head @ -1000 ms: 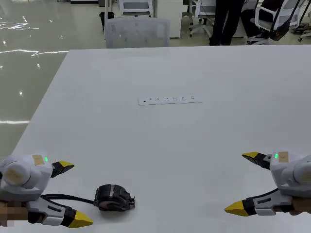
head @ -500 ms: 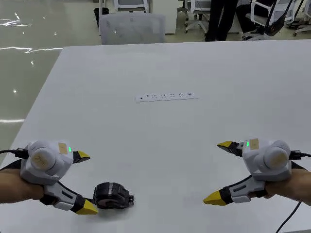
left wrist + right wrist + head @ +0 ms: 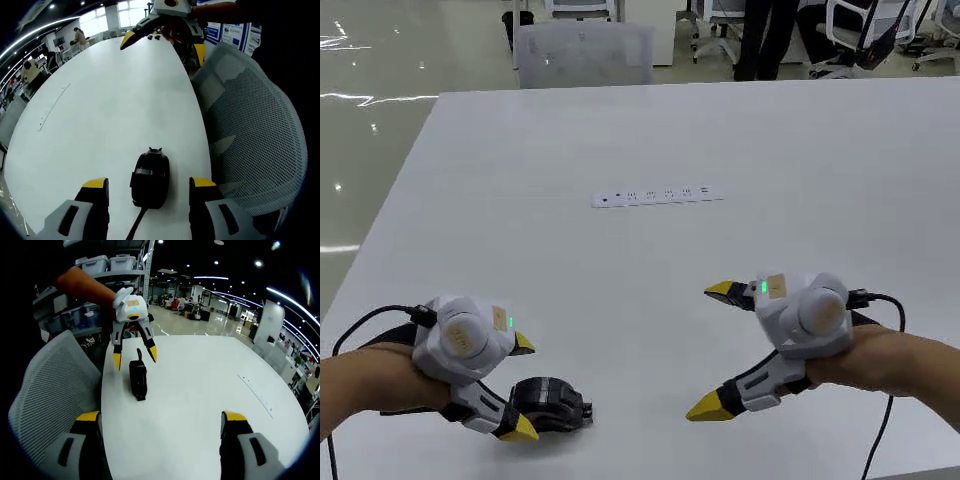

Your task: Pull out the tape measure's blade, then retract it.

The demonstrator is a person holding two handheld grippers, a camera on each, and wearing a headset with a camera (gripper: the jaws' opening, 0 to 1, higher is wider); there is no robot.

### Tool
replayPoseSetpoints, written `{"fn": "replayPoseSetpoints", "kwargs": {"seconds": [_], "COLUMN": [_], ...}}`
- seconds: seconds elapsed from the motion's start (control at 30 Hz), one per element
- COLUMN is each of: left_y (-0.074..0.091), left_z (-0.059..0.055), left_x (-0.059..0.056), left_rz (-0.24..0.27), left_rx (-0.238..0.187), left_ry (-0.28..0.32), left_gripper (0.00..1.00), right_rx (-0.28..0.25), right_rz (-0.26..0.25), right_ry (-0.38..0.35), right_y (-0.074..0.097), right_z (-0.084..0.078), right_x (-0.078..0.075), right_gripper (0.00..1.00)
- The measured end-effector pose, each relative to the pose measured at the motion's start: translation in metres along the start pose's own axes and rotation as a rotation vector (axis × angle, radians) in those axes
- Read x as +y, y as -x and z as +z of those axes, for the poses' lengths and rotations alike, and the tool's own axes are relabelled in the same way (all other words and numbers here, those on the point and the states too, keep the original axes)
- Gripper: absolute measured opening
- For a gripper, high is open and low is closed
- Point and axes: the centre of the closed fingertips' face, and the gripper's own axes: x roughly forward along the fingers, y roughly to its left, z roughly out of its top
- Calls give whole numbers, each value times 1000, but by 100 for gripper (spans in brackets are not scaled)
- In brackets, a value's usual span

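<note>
The black tape measure (image 3: 552, 403) lies on the white table (image 3: 740, 140) near its front left edge, blade in, with a black cord trailing from it. My left gripper (image 3: 524, 387) is open and straddles it; in the left gripper view the tape measure (image 3: 150, 177) sits between the yellow fingertips (image 3: 95, 184) with a gap on each side. My right gripper (image 3: 712, 349) hovers open over bare table to the right, holding nothing. In the right gripper view the tape measure (image 3: 137, 379) shows with the left gripper (image 3: 134, 357) over its far end.
A flat white power strip (image 3: 657, 196) lies mid-table. A grey mesh chair (image 3: 582, 55) stands at the far edge. Another mesh chair (image 3: 250, 125) sits close behind the near edge. People and office chairs stand beyond the table.
Both grippers have come inward over the table. The left one has moved right until its jaws straddle the tape measure; the right one has moved left. The tape measure has stayed put.
</note>
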Motion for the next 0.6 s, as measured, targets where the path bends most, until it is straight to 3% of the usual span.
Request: {"fn": "replayPoseSetpoints", "kwargs": {"seconds": [0.1,0.23,0.27,0.3,0.33,0.53,0.6], "left_y": [-9,-18,-20,-22,-23,-21,-21], "left_z": [-8,-5,-6,-8,-12,-12,-12], "left_x": [0,-2,-2,-4,-3,-3,-2], "left_rz": [-12,-14,-15,-38,-27,-16,7], "left_rx": [45,46,54,61,86,69,75], "left_ry": [20,2,-10,-30,-17,13,48], "left_gripper": [59,55,51,42,33,32,31], "right_rx": [4,14,16,18,24,19,19], "right_rz": [29,48,53,57,63,86,96], "right_ry": [-9,-17,-17,-15,-12,5,14], "right_y": [-14,-31,-33,-35,-39,-53,-59], "right_z": [0,-2,-2,-2,-1,7,8], "right_x": [5,9,11,12,14,17,18], "right_gripper": [100,100,100,100,99,97,96]}}
